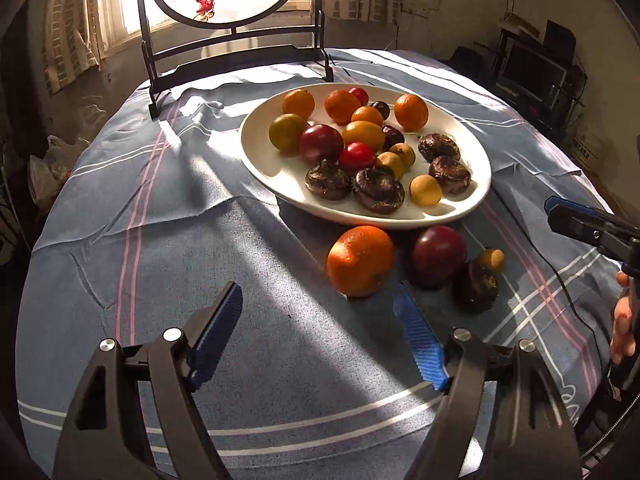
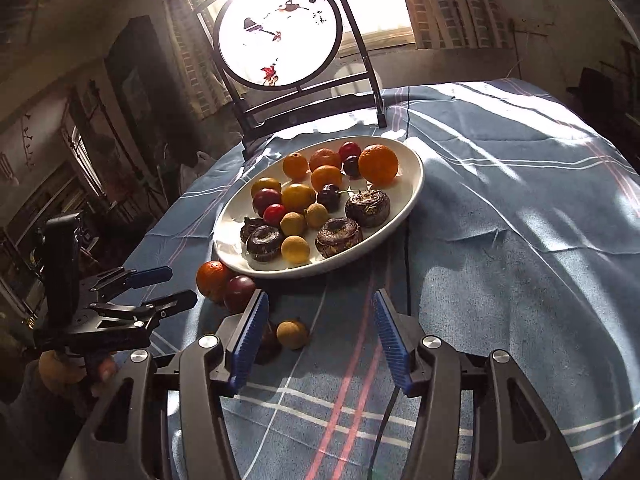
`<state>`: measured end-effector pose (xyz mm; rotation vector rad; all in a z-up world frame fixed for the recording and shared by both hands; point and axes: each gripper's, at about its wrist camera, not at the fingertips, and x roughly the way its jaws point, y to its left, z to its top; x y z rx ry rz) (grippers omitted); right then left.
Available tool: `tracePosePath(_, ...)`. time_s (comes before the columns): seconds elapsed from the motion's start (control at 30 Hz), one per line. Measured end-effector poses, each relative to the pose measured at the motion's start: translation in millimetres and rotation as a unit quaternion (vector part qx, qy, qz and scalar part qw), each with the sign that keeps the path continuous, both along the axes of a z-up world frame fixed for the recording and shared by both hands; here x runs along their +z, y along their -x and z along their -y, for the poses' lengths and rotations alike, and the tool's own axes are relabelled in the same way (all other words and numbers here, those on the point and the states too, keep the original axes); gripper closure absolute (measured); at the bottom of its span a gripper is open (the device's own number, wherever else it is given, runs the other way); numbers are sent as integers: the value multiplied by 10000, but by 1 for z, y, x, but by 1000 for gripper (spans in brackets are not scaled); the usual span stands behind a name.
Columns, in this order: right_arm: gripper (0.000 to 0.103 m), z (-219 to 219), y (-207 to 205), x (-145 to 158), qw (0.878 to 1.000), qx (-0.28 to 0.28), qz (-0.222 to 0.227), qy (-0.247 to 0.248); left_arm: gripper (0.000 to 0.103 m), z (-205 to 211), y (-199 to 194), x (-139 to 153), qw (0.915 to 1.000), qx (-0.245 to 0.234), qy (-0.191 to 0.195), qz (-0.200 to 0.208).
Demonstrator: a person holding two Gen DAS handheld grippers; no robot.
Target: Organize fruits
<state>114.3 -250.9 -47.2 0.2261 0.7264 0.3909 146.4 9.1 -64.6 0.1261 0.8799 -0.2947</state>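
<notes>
Both grippers, left gripper [image 1: 318, 300] and right gripper [image 2: 320, 312], hover wide-jawed; orange [image 1: 360, 261] nearby.

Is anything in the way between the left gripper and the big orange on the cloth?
Nothing visible. The left gripper is open and the orange lies just ahead on bare cloth, before the plate. A plum sits beside it, not in between.

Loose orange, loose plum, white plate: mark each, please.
Loose orange [image 1: 360, 261]: left wrist view, middle of its lit skin.
Loose plum [image 1: 439, 255]: left wrist view, centre of its dark red face.
White plate [image 2: 230, 248]: right wrist view, bare near-left rim.
</notes>
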Motion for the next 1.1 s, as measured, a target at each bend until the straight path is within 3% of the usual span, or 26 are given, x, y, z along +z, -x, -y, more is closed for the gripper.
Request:
tracePosePath(0.13, 48, -2, 1, -9, 10000, -38, -38, 40, 28, 10, -7, -4, 9997, -59, -198, 96)
tracePosePath(0.27, 48, -5, 2, -10, 9999, 13, -13, 125, 31, 19, -22, -8, 9998, -160, -138, -40)
tracePosePath(0.33, 48, -7, 0, -12, 9998, 44, -58, 177, 42, 25, -26, -10, 9994, -294, -126, -124)
tracePosePath(0.4, 48, -9, 0, -12, 9997, 68, -69, 226, 70, 32, -24, -12, 9987, -415, -227, -173)
tracePosePath(0.47, 48, -13, 0, -13, 9994, 155, -82, 314, 70, 34, -17, -11, 9988, -399, -280, -96)
tracePosePath(0.57, 49, -24, 2, -13, 9979, 311, -95, 555, 70, 24, -4, -7, 9993, -347, 43, -101)
tracePosePath(0.73, 66, -44, -12, -22, 9929, 540, -500, 931, 70, 7, 18, -3, 9991, -209, 370, -20)
tracePosePath(0.87, 69, -55, -21, -22, 9910, 547, -582, 1078, 70, -8, 18, -1, 9974, -43, 717, -29)
tracePosePath(1.1, 76, -76, -26, -25, 9869, 785, -660, 1246, 70, -8, 17, 0, 9969, -17, 790, 16)
